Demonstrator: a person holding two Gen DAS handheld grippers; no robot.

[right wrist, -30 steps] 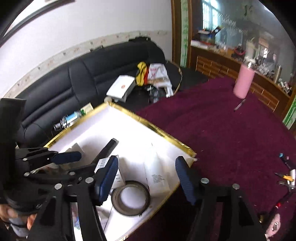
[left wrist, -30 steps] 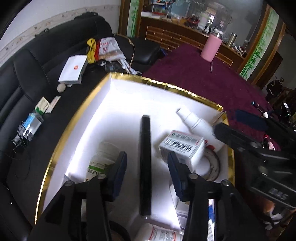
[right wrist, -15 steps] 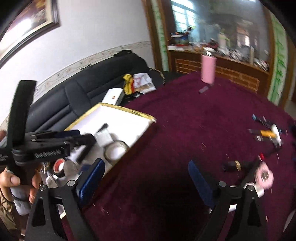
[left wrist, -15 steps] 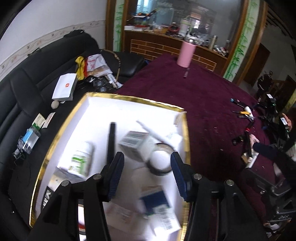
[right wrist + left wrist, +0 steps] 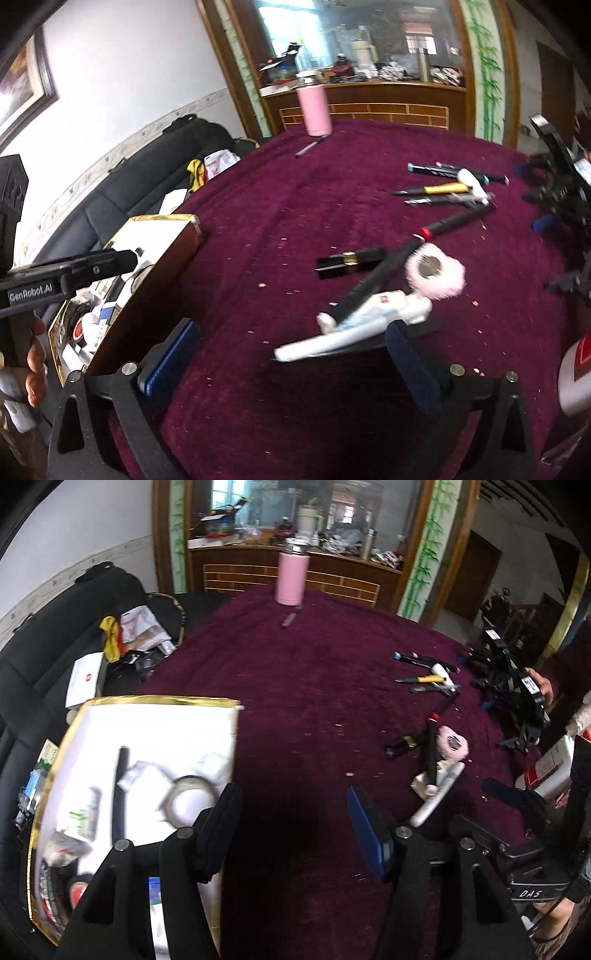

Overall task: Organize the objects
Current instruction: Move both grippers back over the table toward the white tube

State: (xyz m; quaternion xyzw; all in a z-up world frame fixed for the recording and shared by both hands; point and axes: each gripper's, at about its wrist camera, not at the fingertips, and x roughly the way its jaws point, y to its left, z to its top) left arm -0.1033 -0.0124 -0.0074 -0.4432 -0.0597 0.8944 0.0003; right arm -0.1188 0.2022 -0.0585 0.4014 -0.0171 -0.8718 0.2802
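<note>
Maroon worktop (image 5: 295, 709) fills both my views. Gold-rimmed box (image 5: 155, 701) sits at its left edge, holding a tape roll (image 5: 190, 801), a black pen (image 5: 120, 794) and a green-label bottle (image 5: 86, 818) (blurred, so I can't read more). Pink flask (image 5: 291, 578) stands at the far edge. Loose items lie well right of the box: white tube (image 5: 351, 328), pink fluffy puff (image 5: 437, 275), long black pen (image 5: 399, 258), black-gold stick (image 5: 351, 260). My left claw (image 5: 293, 830) is released, jaws opening, nothing between. My right claw (image 5: 291, 350) is opening too, the tube's tip between the jaws, untouched.
</note>
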